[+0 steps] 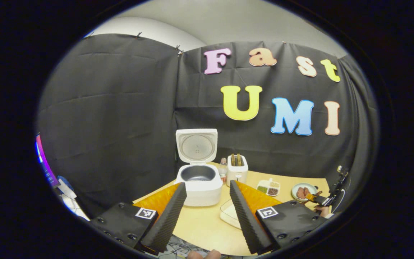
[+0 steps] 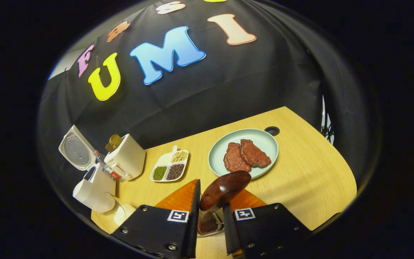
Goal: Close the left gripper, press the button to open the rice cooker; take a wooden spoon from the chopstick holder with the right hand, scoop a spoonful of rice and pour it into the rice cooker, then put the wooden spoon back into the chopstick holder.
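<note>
Black cloth hangs all around your booth, and a light wooden table (image 1: 207, 223) sits in front of it. On that table the white rice cooker (image 1: 199, 183) stands with its lid (image 1: 196, 145) flipped up, so you can look down into the dark pot inside. In the left gripper view your left gripper (image 1: 207, 216) hangs above the near side of the table with its two fingers spread wide and nothing between them. Just beside the rice cooker you have a small bottle (image 1: 223, 169) and a white toaster (image 1: 237, 169) with two brown slices poking out of the top. A clear container (image 1: 228, 214) lies on the table near your left gripper, partly hidden by one finger. Farther along sits a little white tray (image 2: 169, 167) with green, tan and dark grains in its parts. Next comes a pale green plate (image 2: 243, 153) with two red pieces of meat (image 2: 245, 156) on it. In the right gripper view your right gripper (image 2: 210, 212) is squeezed onto the wooden spoon (image 2: 224, 190), with a finger on each side of the handle. The round brown bowl of the spoon sticks up between the fingers, close to the near rim of the plate. A shiny metal holder (image 2: 210, 226) shows low down between those fingers, under the spoon.
</note>
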`<state>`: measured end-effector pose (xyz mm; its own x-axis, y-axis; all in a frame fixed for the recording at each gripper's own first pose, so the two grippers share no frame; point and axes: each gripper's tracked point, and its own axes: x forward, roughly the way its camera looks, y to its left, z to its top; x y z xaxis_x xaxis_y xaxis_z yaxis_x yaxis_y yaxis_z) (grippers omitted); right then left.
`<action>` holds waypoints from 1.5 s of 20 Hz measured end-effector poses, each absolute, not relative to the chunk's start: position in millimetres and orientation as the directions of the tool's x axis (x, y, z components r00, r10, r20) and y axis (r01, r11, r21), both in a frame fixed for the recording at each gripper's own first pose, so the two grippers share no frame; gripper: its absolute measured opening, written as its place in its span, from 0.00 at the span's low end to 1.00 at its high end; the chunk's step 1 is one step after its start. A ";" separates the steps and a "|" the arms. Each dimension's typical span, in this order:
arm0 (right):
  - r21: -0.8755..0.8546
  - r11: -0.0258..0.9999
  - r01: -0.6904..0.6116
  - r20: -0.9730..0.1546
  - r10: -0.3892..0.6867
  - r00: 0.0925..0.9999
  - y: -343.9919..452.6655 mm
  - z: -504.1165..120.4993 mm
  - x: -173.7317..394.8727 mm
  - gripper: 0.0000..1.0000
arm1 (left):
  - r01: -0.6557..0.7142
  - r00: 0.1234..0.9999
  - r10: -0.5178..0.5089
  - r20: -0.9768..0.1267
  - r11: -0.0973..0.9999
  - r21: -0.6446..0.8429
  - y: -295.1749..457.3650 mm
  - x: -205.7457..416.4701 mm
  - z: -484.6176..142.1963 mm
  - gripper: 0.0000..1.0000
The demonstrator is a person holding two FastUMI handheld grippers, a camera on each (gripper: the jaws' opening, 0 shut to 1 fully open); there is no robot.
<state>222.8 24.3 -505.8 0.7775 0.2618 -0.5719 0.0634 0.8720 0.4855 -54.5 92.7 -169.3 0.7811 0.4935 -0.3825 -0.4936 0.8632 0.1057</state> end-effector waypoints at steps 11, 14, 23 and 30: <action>0.384 0.922 0.044 -0.573 0.201 0.795 31.6 -437.1 211.5 0.18 | -0.464 0.838 0.433 -0.332 0.886 -0.014 148.9 -98.4 -150.2 0.86; 0.334 0.942 0.036 -0.533 0.157 0.832 41.2 -383.7 201.3 0.18 | -0.437 0.866 0.406 -0.293 0.898 -0.048 183.7 -112.8 -137.4 0.86; 0.393 0.903 -0.174 -0.372 0.329 0.868 183.4 -240.7 148.0 0.18 | -0.435 0.892 0.396 -0.219 0.883 -0.176 283.7 -160.0 -124.0 0.91; 0.422 0.833 -0.359 -0.351 0.515 0.782 317.7 -219.4 171.3 0.18 | -0.506 0.854 0.470 -0.224 0.850 -0.146 336.2 -163.7 -136.1 0.91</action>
<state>171.3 317.7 -219.4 0.7818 0.5151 -0.3513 -0.3592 0.8326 0.4216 -163.7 336.2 -136.1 0.8537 0.4701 -0.2242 -0.5064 0.8498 -0.1463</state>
